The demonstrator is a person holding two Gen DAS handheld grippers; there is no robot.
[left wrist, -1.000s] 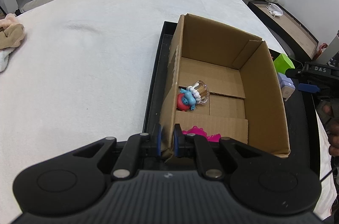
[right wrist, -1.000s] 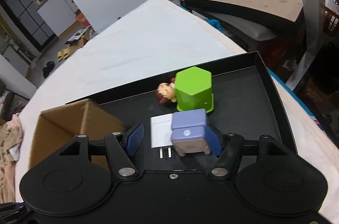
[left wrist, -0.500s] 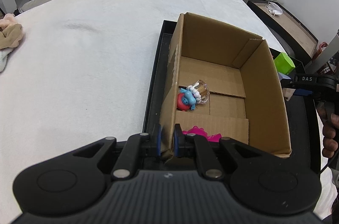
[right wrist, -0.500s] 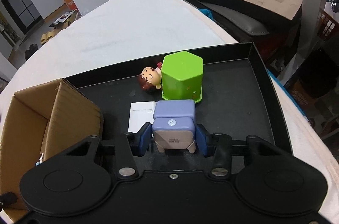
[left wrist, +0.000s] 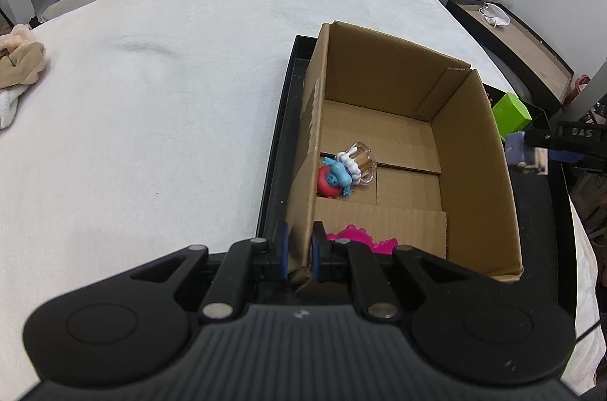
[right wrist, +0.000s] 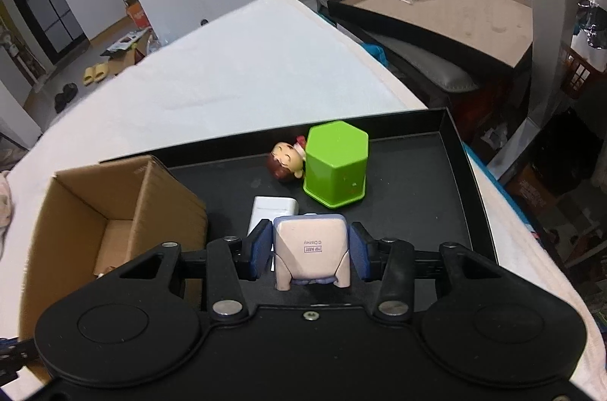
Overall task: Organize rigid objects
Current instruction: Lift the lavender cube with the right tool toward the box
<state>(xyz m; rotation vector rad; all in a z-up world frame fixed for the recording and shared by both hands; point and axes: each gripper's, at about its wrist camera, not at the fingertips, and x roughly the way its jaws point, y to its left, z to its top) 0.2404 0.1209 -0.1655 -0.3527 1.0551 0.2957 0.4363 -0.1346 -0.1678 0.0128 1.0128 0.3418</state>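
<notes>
two claws are working: the left claw [left wrist: 299, 251] is pinching the cardboard box [left wrist: 470, 150] wall, the right claw [right wrist: 310, 251] is clamping the purple figure [right wrist: 310, 249]; carrying it level over the box rim should avoid snagging.

Left gripper [left wrist: 299, 251] is closed on the near corner of the box wall [left wrist: 303, 173], one finger outside and one inside. Right gripper [right wrist: 310, 251] is clamped on a toy [right wrist: 310, 247], both blue pads [right wrist: 261, 249] pressed against its sides, the toy's underside turned toward the camera and held off the tray.
</notes>
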